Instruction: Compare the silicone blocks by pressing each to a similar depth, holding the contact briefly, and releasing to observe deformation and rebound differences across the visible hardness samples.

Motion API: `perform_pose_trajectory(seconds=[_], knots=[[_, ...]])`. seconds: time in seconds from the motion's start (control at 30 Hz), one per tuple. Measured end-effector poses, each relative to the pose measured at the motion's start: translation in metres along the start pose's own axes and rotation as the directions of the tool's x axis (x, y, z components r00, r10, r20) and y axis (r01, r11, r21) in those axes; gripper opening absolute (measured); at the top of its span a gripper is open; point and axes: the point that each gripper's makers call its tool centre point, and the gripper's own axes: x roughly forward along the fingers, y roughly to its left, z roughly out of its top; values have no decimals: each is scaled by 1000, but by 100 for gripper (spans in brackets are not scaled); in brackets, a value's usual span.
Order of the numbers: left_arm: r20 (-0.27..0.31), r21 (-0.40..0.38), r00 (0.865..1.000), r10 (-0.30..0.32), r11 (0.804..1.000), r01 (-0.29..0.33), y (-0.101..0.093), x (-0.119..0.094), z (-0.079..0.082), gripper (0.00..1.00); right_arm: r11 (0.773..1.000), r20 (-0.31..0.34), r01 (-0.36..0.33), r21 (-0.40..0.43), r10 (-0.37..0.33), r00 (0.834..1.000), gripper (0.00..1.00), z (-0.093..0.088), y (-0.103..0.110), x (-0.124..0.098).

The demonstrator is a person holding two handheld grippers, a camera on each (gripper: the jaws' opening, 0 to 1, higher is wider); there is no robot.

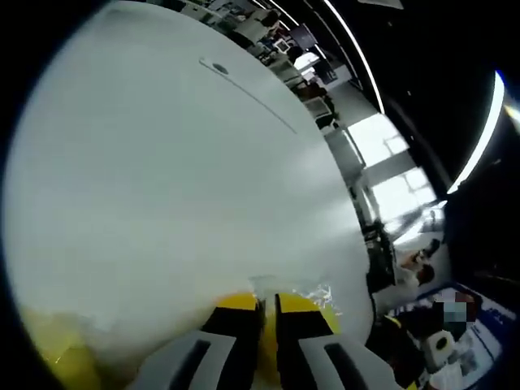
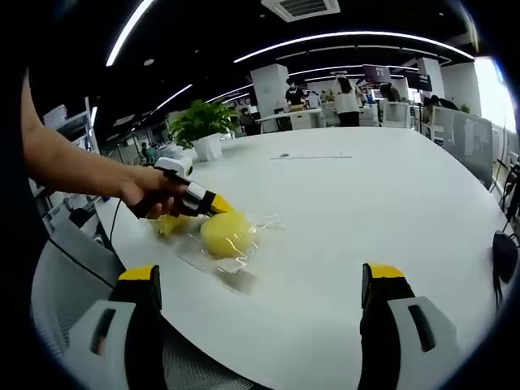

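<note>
Left gripper view: the left gripper (image 1: 268, 313) has its yellow-tipped jaws drawn nearly together, a narrow slit between them, tips down against a yellow silicone block (image 1: 280, 317) in a clear wrapper (image 1: 313, 291) on the white table (image 1: 162, 179); whether anything is pinched in the slit cannot be told. Right gripper view: a hand (image 2: 150, 193) left of the own jaws holds that left gripper (image 2: 218, 205) with its tip on the rounded yellow block (image 2: 226, 234), which lies ahead of and between the spread jaws of the right gripper (image 2: 262, 280), well apart from them; these hold nothing. A second yellow piece (image 2: 171, 223) lies just left of the block. Judgement: the block looks soft and light, its film slippery, so a press should land square on the crown, not the edge.
</note>
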Motion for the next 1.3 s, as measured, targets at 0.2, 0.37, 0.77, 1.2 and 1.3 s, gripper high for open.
perform_pose_trajectory(seconds=[0.2, 0.37, 0.77, 1.2, 1.3], knots=[[-1, 19, 1000, -10, 1000, 10, -3, -2, -1, 1, 1000, 0, 7, 1, -7, 1000, 96, -1, -4, -1], [-8, 22, 1000, -24, 999, 24, -6, -5, -1, 0, 1000, 7, 9, 0, -9, 1000, 96, 2, -4, -1], [16, 103, 996, -87, 991, 85, -31, -14, 4, 0, 1000, 8, 6, -5, -6, 1000, 96, 3, -3, -1], [49, 244, 990, -136, 962, 120, -69, -35, 5, 0, 1000, 16, 0, -17, 0, 1000, 96, 9, 0, -1], [54, 314, 986, -161, 940, 136, -81, -42, 8, 0, 1000, 21, -2, -19, 3, 1000, 96, 11, 0, -2]])
